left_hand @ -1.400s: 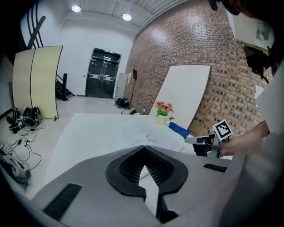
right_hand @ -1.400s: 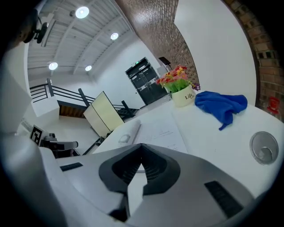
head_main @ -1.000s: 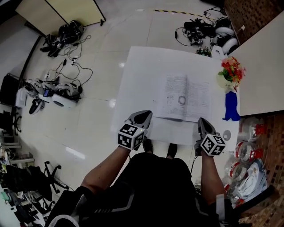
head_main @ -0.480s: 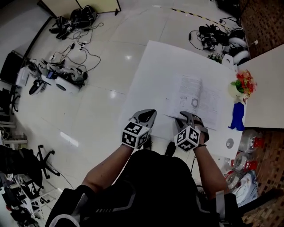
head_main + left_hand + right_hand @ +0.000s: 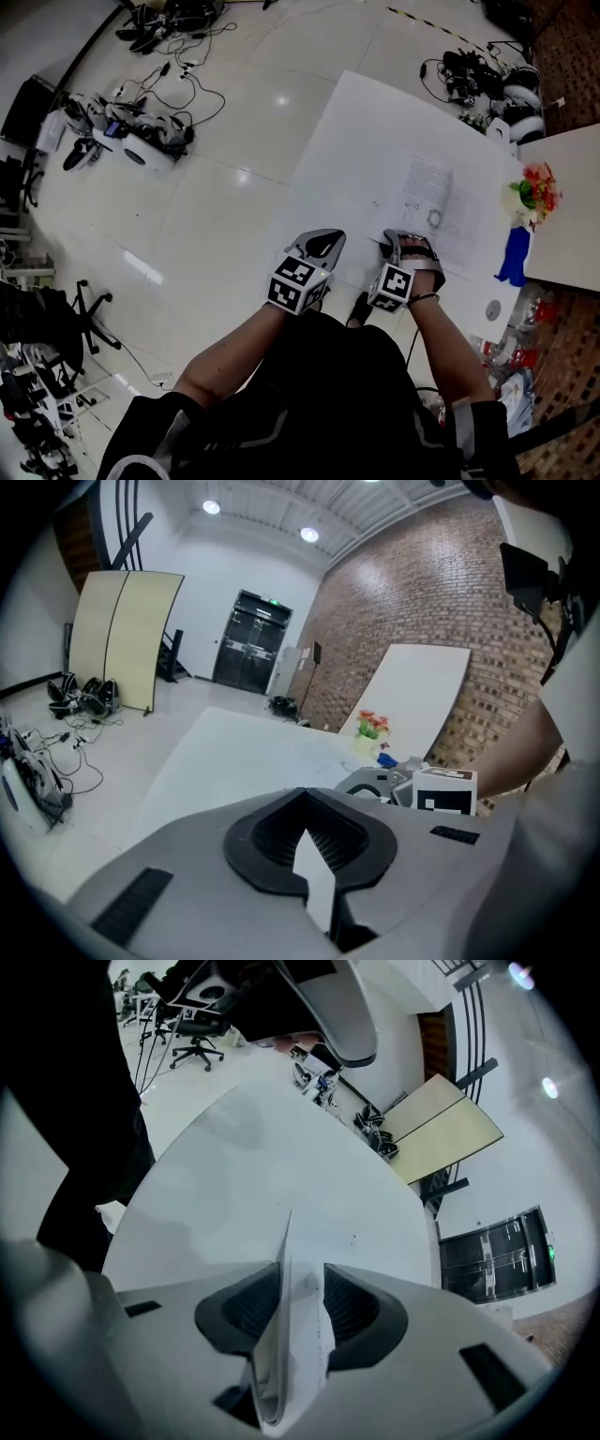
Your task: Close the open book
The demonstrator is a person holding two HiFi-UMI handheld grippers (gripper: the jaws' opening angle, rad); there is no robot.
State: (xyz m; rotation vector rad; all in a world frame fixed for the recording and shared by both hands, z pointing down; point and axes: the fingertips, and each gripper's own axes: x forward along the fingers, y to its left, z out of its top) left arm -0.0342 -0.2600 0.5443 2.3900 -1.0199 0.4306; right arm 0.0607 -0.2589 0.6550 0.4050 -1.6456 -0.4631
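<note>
Now rt claw [image 5: 301, 1277] jaws just opened, book [image 5: 289, 1340] pages btwn them

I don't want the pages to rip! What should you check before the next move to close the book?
1. Pages between the right gripper jaws: ok, a thin sheaf from the open white printed-paper book stands there.
2. Jaws gripping that sheaf: not ok, they have just been opening and stand apart.
3. Left gripper clear of the book: ok, it is shut, empty and off to the book's left.
4. Pale vase of red and orange flowers clear: ok, it stands beyond the book's other side, not touching.
5. How many pages are caught: cannot tell.
</note>
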